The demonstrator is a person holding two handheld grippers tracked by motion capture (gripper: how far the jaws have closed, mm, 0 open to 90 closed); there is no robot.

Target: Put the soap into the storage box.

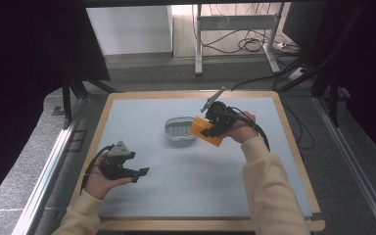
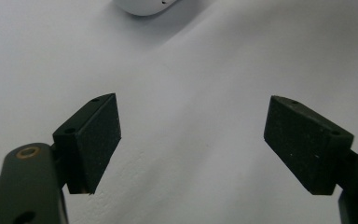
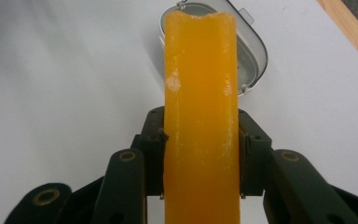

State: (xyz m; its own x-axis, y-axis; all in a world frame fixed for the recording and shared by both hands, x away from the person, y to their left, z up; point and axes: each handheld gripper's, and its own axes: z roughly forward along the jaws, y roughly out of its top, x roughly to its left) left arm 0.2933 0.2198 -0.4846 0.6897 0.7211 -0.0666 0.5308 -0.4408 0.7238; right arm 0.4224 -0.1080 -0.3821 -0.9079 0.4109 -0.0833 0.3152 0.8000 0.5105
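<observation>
An orange soap bar [image 1: 206, 130] is clamped between the jaws of my right gripper [image 1: 210, 128], held just right of a white soap dish [image 1: 179, 129] near the table's middle. In the right gripper view the orange bar [image 3: 200, 116] stands edge-on between the black pads [image 3: 154, 161], and the dish [image 3: 256, 56] lies behind its far end. My left gripper [image 1: 139, 174] rests low at the front left, open with nothing in it. Its two pads [image 2: 95, 140] stand wide apart over the bare surface, and the dish's rim [image 2: 144, 5] peeks in at the top.
The table has a pale grey mat [image 1: 186, 181] with a wooden border [image 1: 293, 147]. Beyond the far edge are a desk frame [image 1: 235, 34] and cables [image 1: 249, 44] on the floor. Dark curtains hang at both sides.
</observation>
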